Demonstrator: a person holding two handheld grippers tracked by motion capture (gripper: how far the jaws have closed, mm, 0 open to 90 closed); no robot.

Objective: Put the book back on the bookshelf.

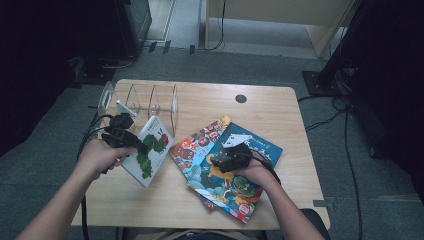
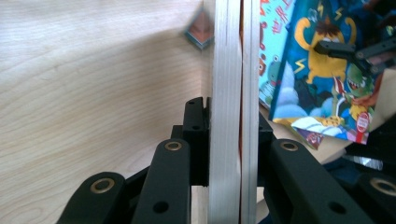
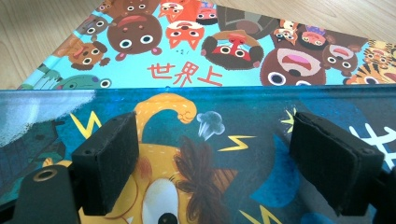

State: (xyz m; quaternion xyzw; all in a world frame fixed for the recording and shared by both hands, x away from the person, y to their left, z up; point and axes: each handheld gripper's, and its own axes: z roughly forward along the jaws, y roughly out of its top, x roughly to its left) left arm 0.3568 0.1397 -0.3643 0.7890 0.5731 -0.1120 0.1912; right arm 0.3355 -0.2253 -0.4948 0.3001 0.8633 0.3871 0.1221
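Observation:
A white picture book with a green caterpillar (image 1: 152,150) is held tilted above the table's left side, just in front of a clear book rack (image 1: 150,102). My left gripper (image 1: 144,146) is shut on it. In the left gripper view the two black jaws (image 2: 227,121) clamp the book's page edge (image 2: 226,70). My right gripper (image 1: 222,159) rests over a blue book with a yellow lion (image 1: 260,150). That book lies on top of a book covered in animal faces (image 1: 197,147). In the right gripper view the pads (image 3: 107,158) stand wide apart over the blue cover (image 3: 205,140), open.
The clear rack has several upright dividers and stands at the back left of the wooden table (image 1: 280,115). A round cable hole (image 1: 241,98) sits near the back edge. Cables trail off the table's left side. More books lie under the blue one (image 1: 220,202).

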